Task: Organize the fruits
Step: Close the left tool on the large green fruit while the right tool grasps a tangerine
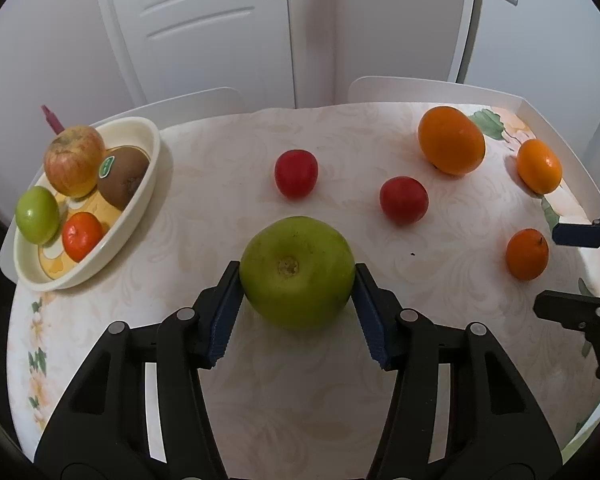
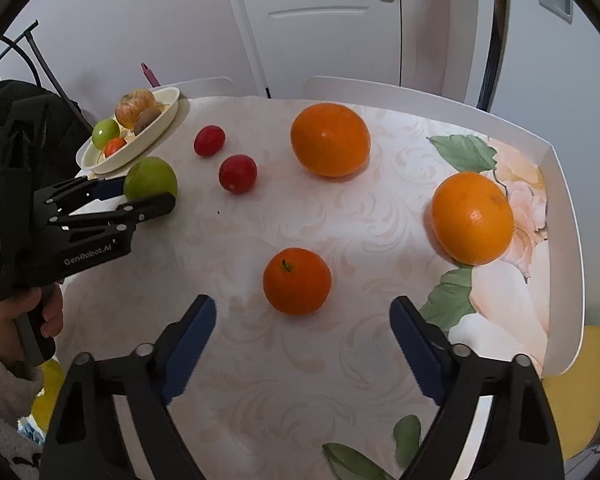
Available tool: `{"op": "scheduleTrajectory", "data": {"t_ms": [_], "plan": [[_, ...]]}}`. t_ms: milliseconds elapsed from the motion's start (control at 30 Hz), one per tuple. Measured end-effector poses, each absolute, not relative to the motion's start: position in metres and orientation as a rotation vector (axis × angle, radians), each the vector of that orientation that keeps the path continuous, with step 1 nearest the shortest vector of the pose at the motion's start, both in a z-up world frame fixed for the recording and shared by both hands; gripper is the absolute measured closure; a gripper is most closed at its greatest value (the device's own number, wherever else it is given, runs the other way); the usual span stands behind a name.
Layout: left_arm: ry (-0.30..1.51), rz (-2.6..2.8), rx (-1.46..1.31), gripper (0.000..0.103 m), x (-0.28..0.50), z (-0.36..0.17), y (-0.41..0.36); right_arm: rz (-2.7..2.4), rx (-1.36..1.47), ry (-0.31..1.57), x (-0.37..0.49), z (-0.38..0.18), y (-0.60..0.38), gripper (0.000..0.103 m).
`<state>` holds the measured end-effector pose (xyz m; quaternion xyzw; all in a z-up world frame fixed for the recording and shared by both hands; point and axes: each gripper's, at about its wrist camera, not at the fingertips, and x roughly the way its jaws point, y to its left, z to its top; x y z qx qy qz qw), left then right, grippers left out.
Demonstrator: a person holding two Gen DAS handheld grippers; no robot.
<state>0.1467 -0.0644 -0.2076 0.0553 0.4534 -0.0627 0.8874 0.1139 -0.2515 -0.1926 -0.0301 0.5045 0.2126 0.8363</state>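
My left gripper (image 1: 298, 276) is shut on a large green apple (image 1: 297, 272), both pads against its sides, on the table; it also shows in the right wrist view (image 2: 150, 178). The cream oval dish (image 1: 140, 200) at far left holds a red-yellow apple (image 1: 74, 160), a kiwi (image 1: 124, 178), a small green apple (image 1: 37, 215) and a tangerine (image 1: 82, 236). My right gripper (image 2: 302, 320) is open and empty, just short of a small tangerine (image 2: 297, 281). Two red plums (image 2: 209, 141) (image 2: 238, 174) and two oranges (image 2: 330, 140) (image 2: 472, 218) lie loose on the table.
The table (image 2: 300, 360) has a floral cloth and a raised white rim (image 2: 564, 240) along the right and back. White chair backs (image 1: 420, 88) and a door (image 1: 220, 20) stand behind. A yellow stool (image 2: 576, 396) sits at lower right.
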Motion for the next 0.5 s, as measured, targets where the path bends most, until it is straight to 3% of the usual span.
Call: {"op": "scheduleTrajectory", "data": {"t_ms": [300, 500], "plan": [[0.947, -0.131, 0.118, 0.045, 0.1451, -0.207, -0.0657, 0.477, -0.093, 1.079, 0.1192, -0.1993, -0.2455, 0.042], [0.948, -0.126, 0.125, 0.045, 0.1432, -0.2067, -0.0662, 0.478, -0.103, 1.075, 0.1228, -0.2011, -0.2431, 0.049]]}}
